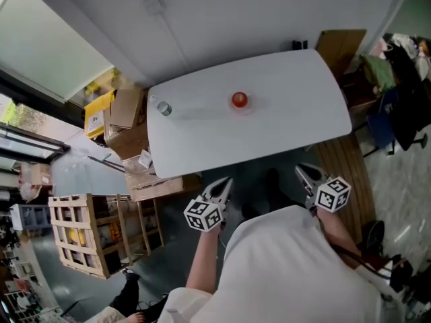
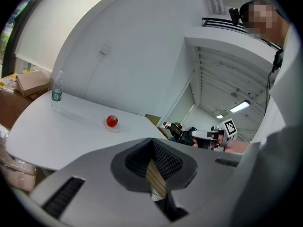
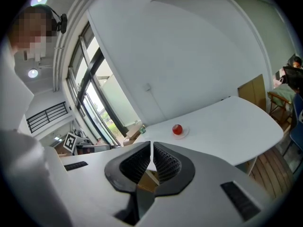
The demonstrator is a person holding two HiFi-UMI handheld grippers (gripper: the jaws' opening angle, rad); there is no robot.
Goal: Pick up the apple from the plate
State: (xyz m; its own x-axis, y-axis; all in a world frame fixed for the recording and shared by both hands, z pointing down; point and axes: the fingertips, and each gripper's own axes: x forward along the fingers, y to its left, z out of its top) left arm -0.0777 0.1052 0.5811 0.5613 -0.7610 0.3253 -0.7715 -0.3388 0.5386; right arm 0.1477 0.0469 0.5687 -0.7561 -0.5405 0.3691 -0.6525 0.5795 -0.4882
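Observation:
A red apple (image 1: pixel 239 100) rests on a small clear plate (image 1: pixel 250 107) near the middle of the white table (image 1: pixel 296 120). The left gripper view shows the apple (image 2: pixel 112 121) far ahead, and the right gripper view shows the apple (image 3: pixel 177 129) too. My left gripper (image 1: pixel 225 181) and right gripper (image 1: pixel 302 170) hover off the table's near edge, well short of the apple. Both point toward the table. The left gripper (image 2: pixel 152 141) is shut and holds nothing. The right gripper (image 3: pixel 151 145) has its pads together and is also empty.
A clear water bottle (image 1: pixel 163 108) stands at the table's left end. Cardboard boxes (image 1: pixel 128 116) and a wooden crate (image 1: pixel 77 233) sit on the floor to the left. A wooden board (image 1: pixel 340 46) and chairs with clothes (image 1: pixel 397 99) stand at the right.

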